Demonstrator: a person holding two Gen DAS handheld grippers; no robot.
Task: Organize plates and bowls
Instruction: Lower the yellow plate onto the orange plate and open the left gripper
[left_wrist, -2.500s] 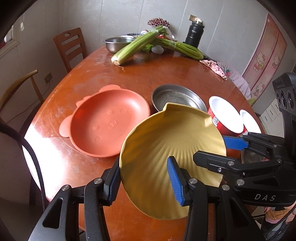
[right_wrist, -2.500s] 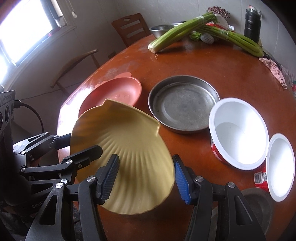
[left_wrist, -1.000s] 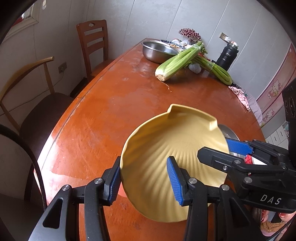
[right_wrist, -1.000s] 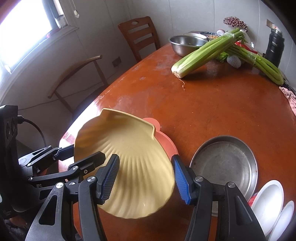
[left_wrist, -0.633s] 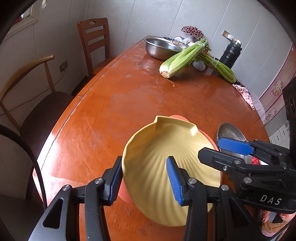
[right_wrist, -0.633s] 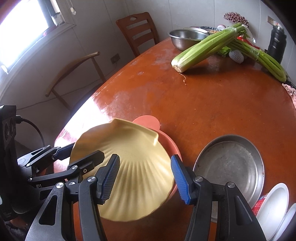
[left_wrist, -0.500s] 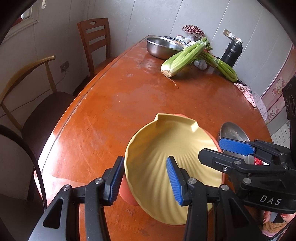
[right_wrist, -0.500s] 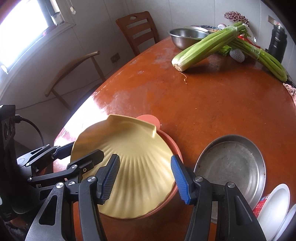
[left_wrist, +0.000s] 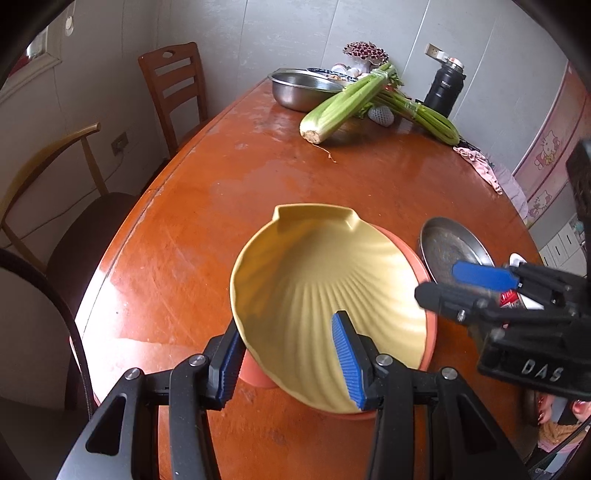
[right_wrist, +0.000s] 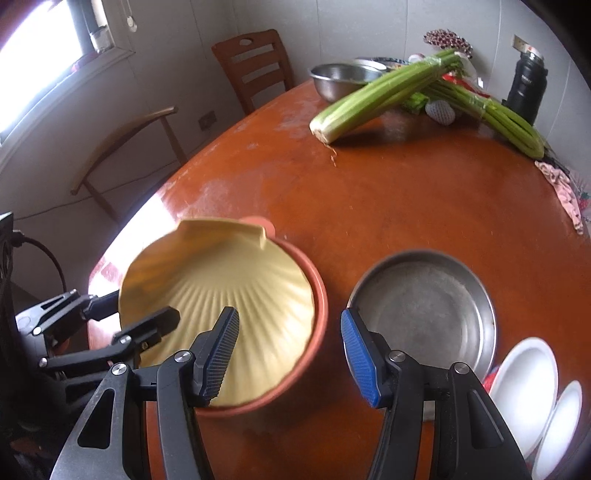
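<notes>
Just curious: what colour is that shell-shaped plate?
Pale yellow, with ribs fanning out; the shell-shaped plate shows best in the left wrist view.
</notes>
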